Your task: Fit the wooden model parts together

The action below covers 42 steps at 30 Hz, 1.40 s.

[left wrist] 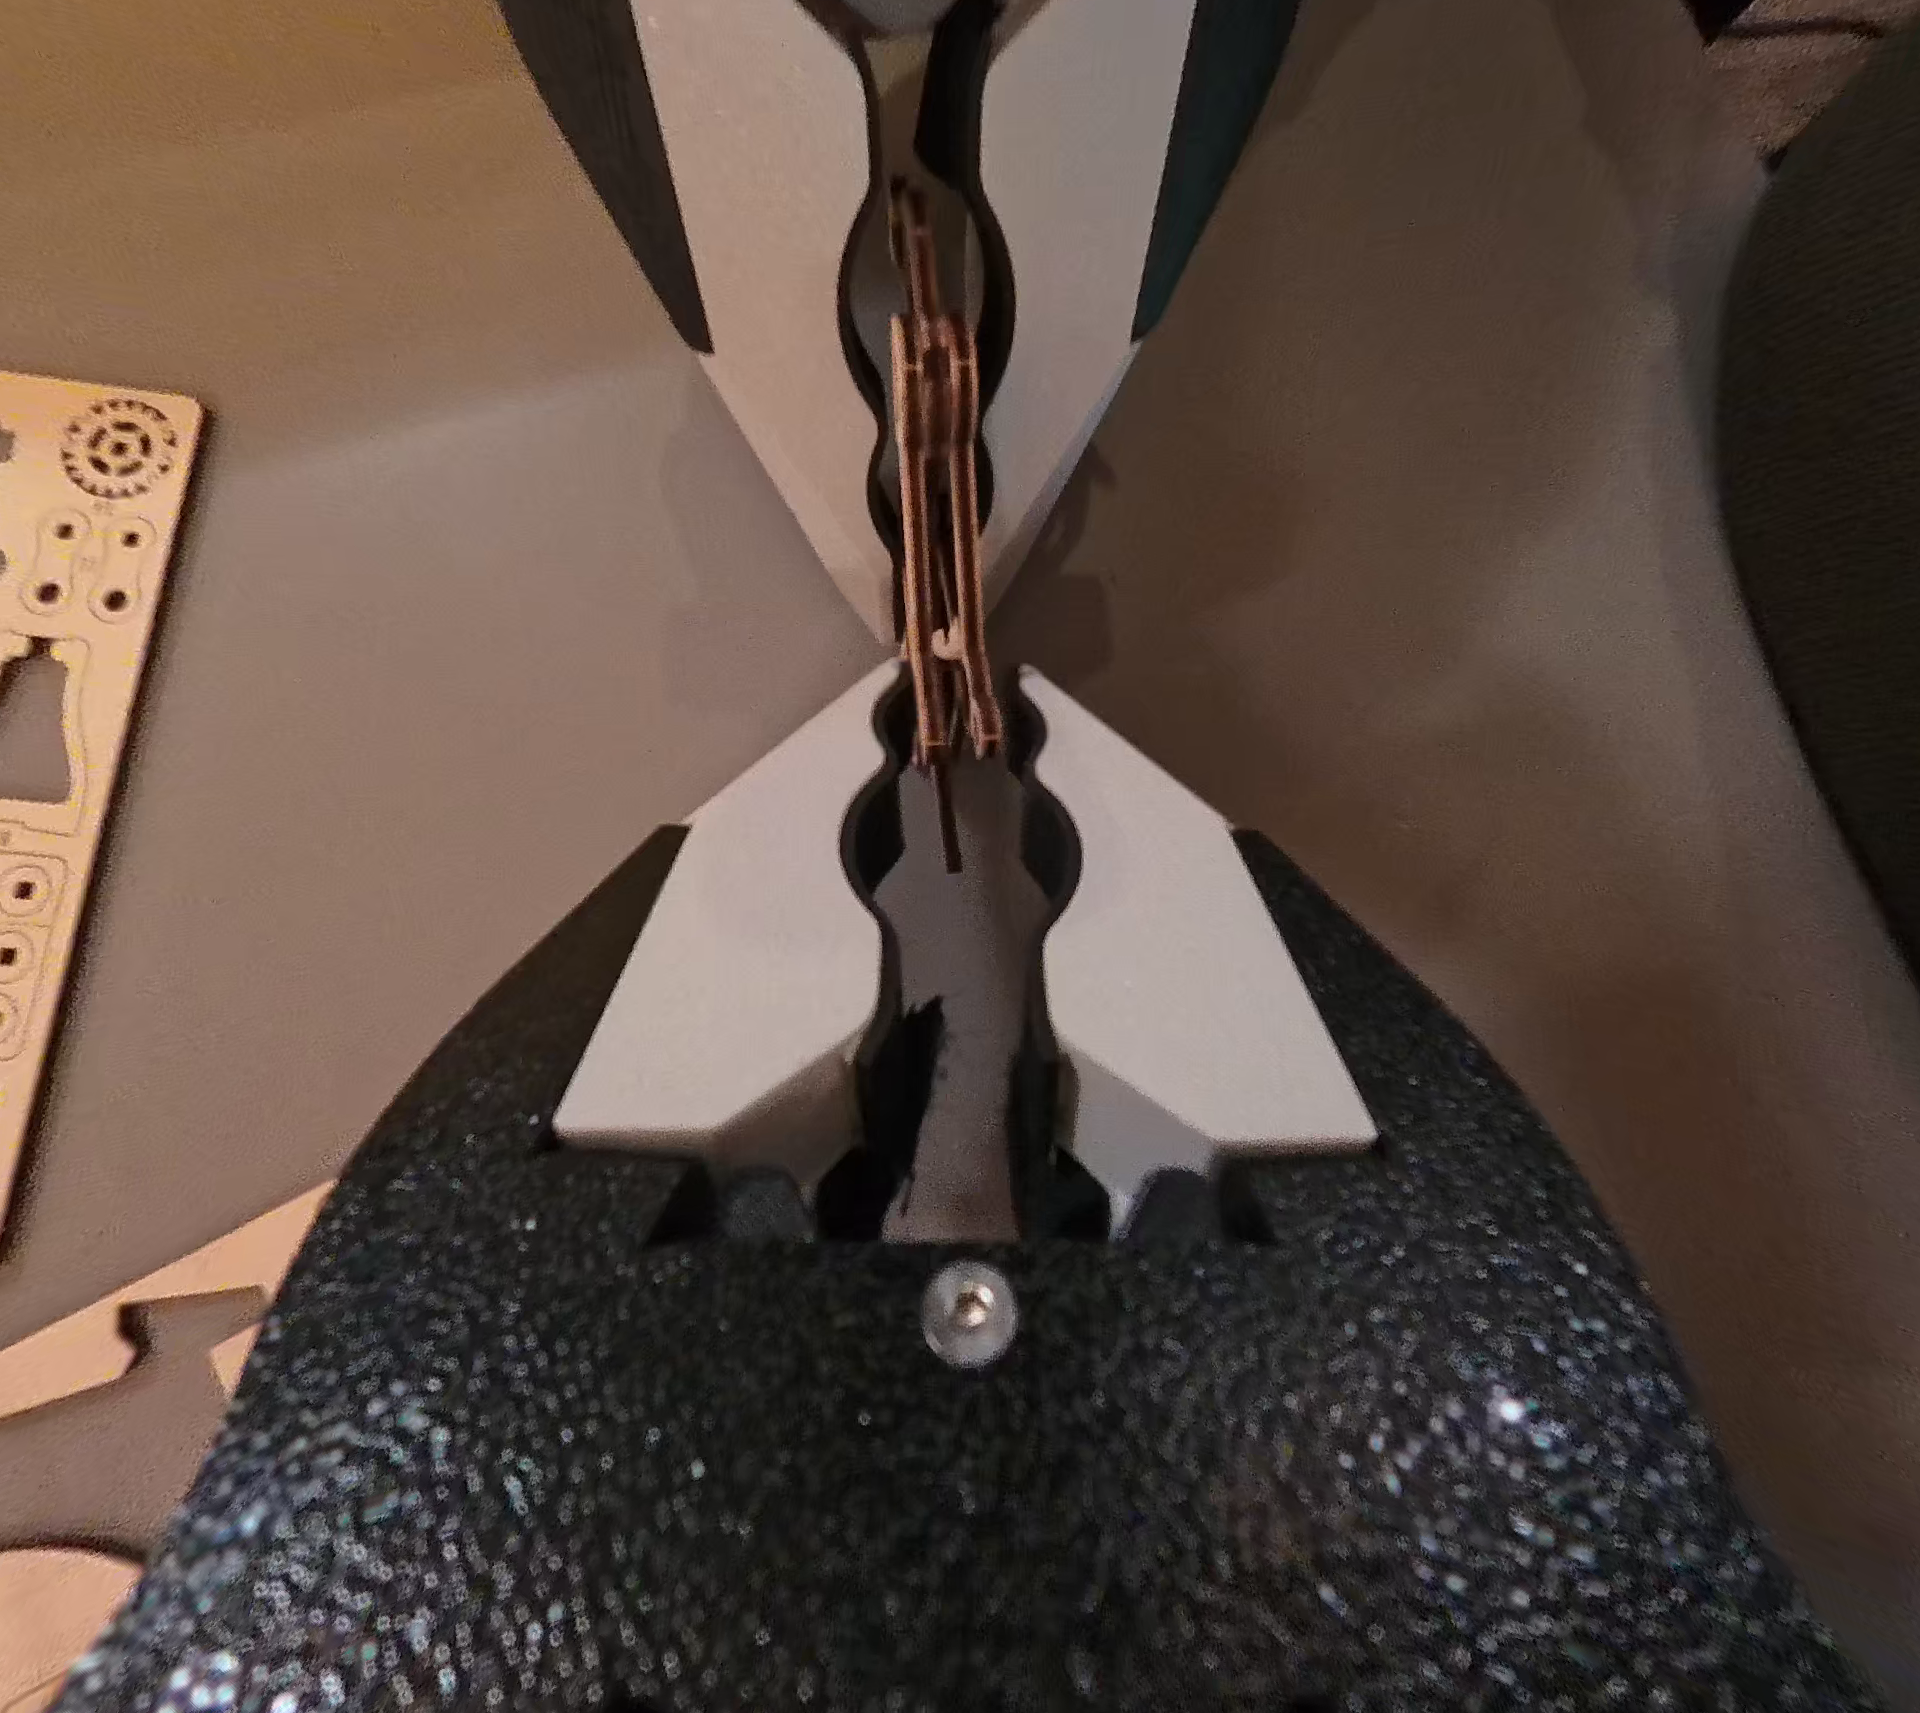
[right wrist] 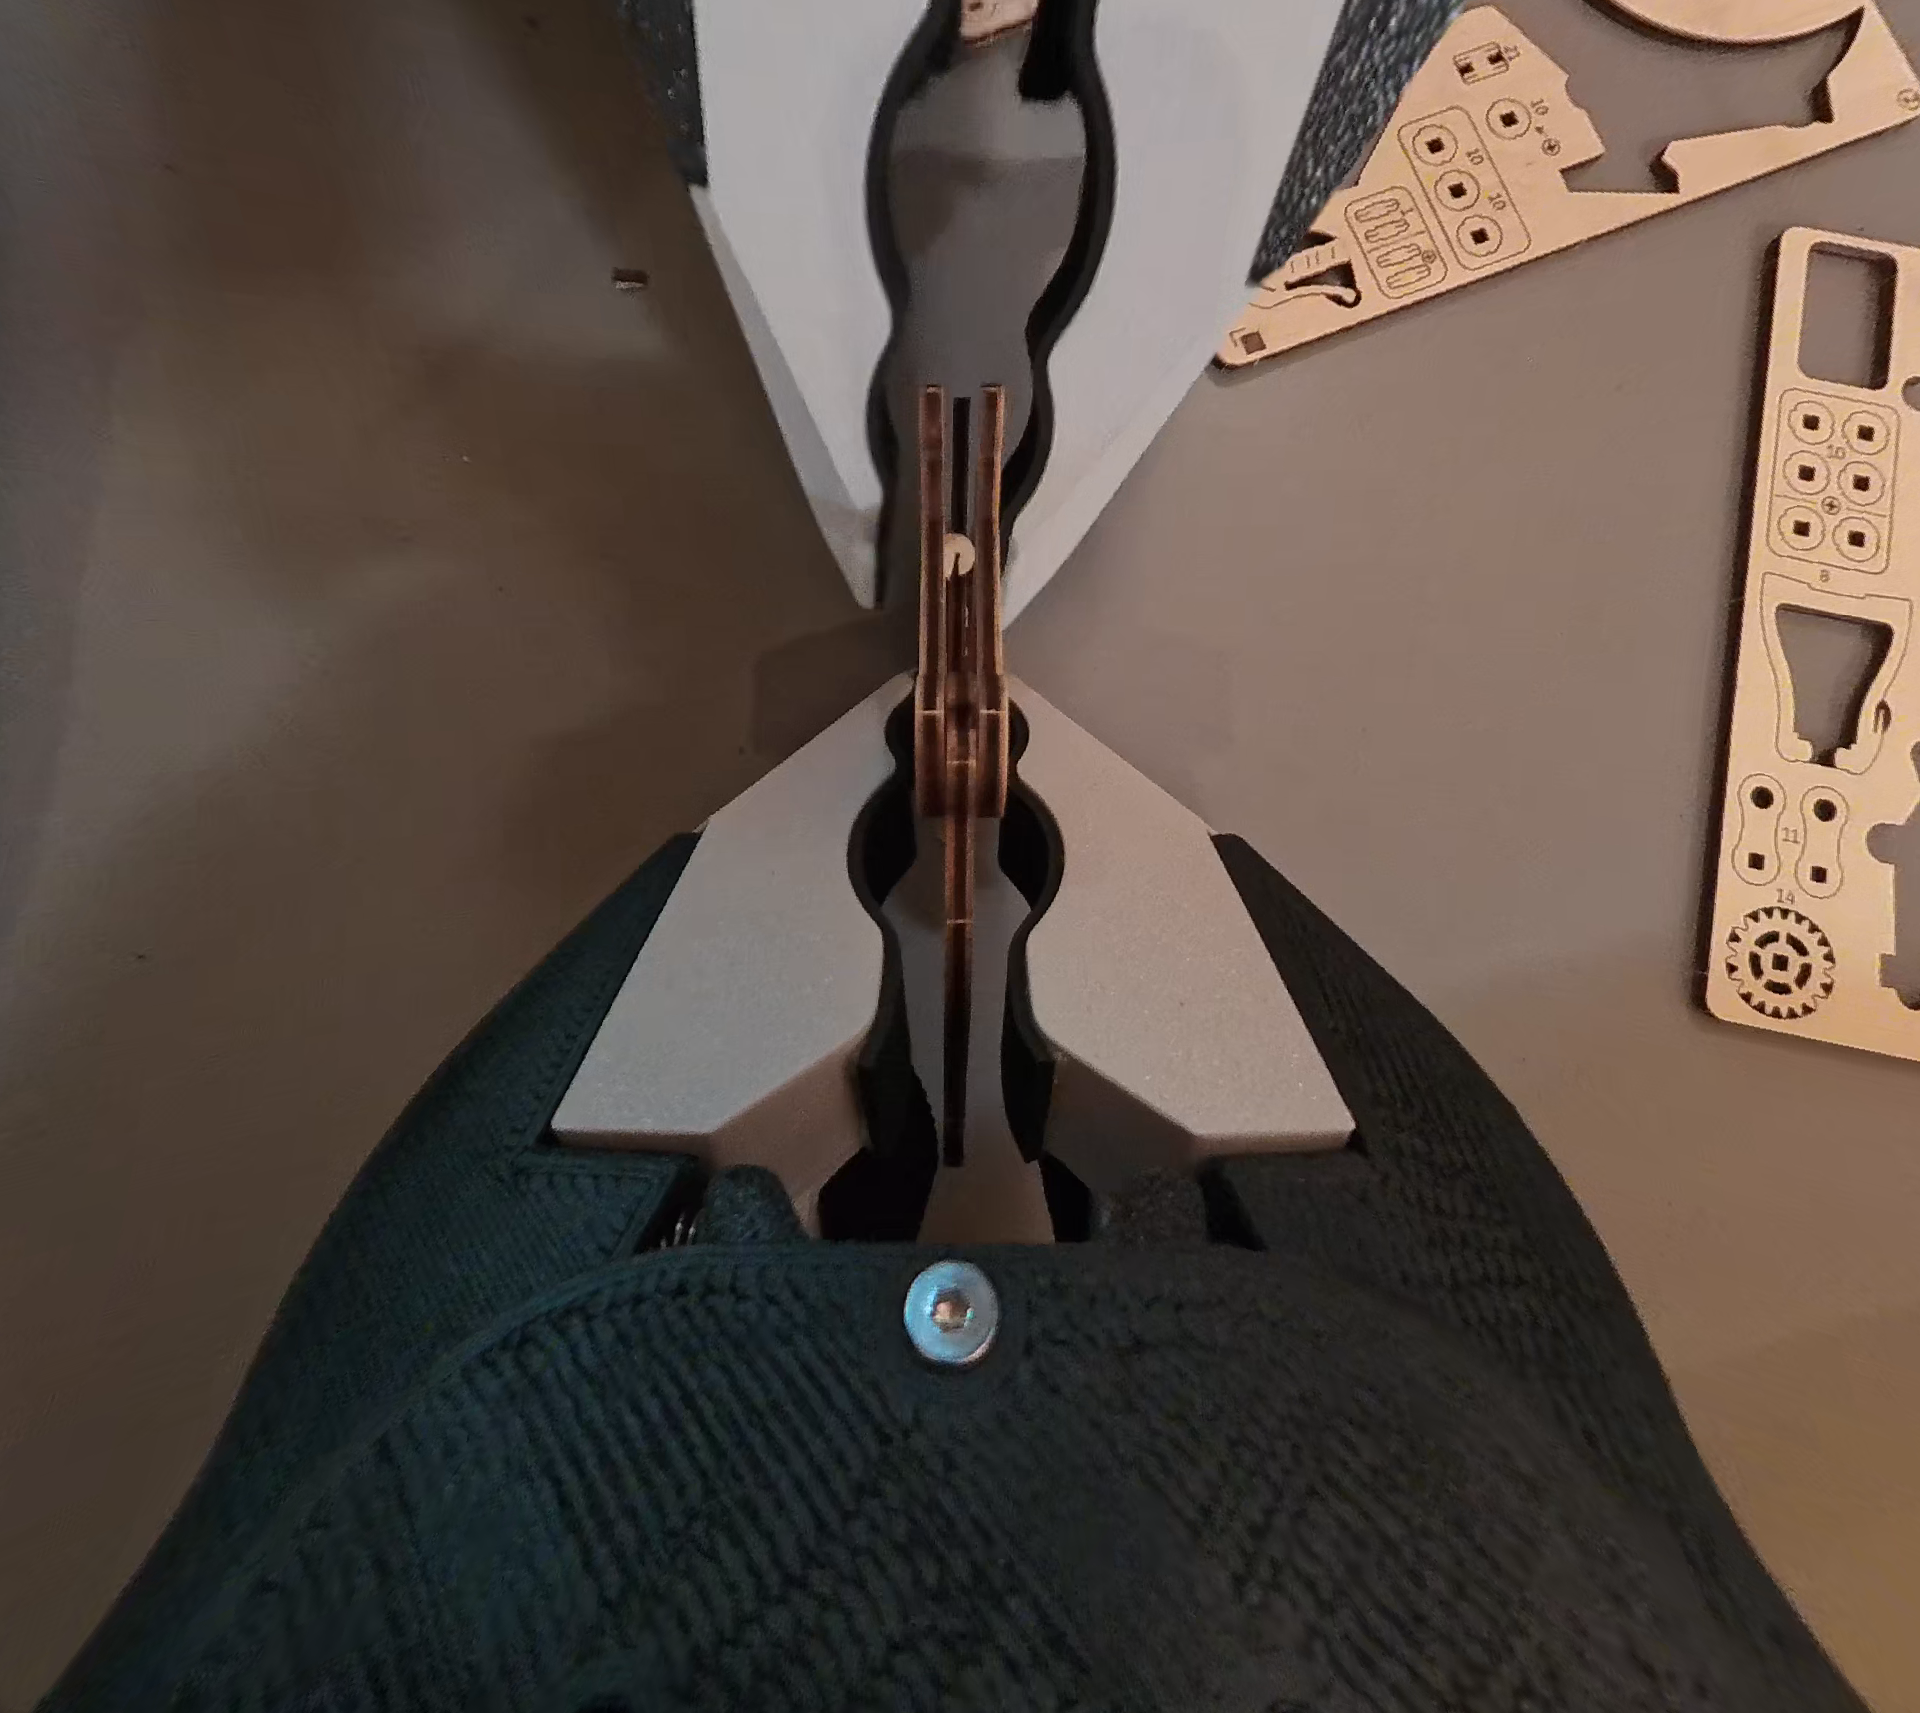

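Layered wooden model part (right wrist: pixel 961 707) held edge-on between two grippers, nose to nose above the counter (right wrist: pixel 416 520).

The right gripper (right wrist: pixel 961 728), dark-green ribbed plastic, and the left gripper (left wrist: pixel 951 728), speckled black, both have wavy grey jaws clamped on the thin plywood piece; pale laser-cut sheets (right wrist: pixel 1808 676) lie flat nearby.

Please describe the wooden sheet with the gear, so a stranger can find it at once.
On the grey table, look right of the two meeting grippers. The upright rectangular sheet lies there. Unlike the triangular sheet above it, it has a toothed gear at its lower corner.
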Tool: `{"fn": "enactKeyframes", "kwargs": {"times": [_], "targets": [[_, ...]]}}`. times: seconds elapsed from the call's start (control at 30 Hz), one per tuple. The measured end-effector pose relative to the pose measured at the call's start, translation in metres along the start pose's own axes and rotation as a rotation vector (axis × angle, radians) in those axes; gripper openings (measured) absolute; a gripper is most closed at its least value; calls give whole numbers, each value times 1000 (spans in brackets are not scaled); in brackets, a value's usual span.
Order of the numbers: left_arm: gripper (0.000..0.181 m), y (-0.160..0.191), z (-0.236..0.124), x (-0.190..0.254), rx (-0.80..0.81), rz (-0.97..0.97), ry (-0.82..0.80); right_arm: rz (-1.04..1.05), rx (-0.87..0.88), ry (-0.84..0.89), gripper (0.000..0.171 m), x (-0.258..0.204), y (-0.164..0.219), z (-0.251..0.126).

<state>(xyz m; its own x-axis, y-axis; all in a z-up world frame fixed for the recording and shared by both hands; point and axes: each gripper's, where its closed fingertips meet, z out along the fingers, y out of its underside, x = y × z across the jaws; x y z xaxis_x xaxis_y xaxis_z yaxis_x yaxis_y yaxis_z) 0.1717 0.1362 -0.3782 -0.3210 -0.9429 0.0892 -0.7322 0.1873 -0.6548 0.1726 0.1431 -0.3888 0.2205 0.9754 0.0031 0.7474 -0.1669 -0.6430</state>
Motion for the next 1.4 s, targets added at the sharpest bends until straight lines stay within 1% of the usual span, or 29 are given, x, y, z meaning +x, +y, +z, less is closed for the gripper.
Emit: {"fn": "enactKeyframes", "kwargs": {"times": [0.03, 0.27, 0.47, 0.57, 0.73, 0.8, 0.87, 0.93, 0.97, 1.0, 1.13, 1.4], "targets": [[9, 0, -2, -2, 5, 4, -10, -1, 0, 0, 8, 0, 0, 0], [7, 3, -3, -4, -10, -11, -30, 20, 8, -6, 8, 1, -1, 1], [7, 3, -2, -4, -19, -3, -35, 1, -14, 23, 8, 0, -1, 1], [7, 2, -2, -4, -18, -12, -36, 27, -3, 4, 8, 1, -1, 1], [7, 3, -2, -4, -27, 14, -50, -20, -71, 60, 8, 0, 2, 1], [7, 2, -2, -4, -22, 9, -47, 3, -54, 40, 8, 0, 1, 1], [7, 1, -2, -4, -3, 20, -32, 13, -38, 34, 8, 1, 1, 1], [10, 0, -3, 0, 35, 4, 29, 4, -32, 38, 8, 1, 0, 1], [20, -1, -5, 4, 51, -33, 82, 6, -27, 39, 8, 1, 0, 1], [24, -1, -7, 6, 57, -75, 116, 12, -20, 36, 8, 1, -1, 1], [16, 10, -5, 0, 9, -71, 94, 8, -23, 39, 8, 1, -1, 2], [8, 10, -2, -3, 28, -51, 68, 29, -12, 26, 8, 1, -1, 2]]}}
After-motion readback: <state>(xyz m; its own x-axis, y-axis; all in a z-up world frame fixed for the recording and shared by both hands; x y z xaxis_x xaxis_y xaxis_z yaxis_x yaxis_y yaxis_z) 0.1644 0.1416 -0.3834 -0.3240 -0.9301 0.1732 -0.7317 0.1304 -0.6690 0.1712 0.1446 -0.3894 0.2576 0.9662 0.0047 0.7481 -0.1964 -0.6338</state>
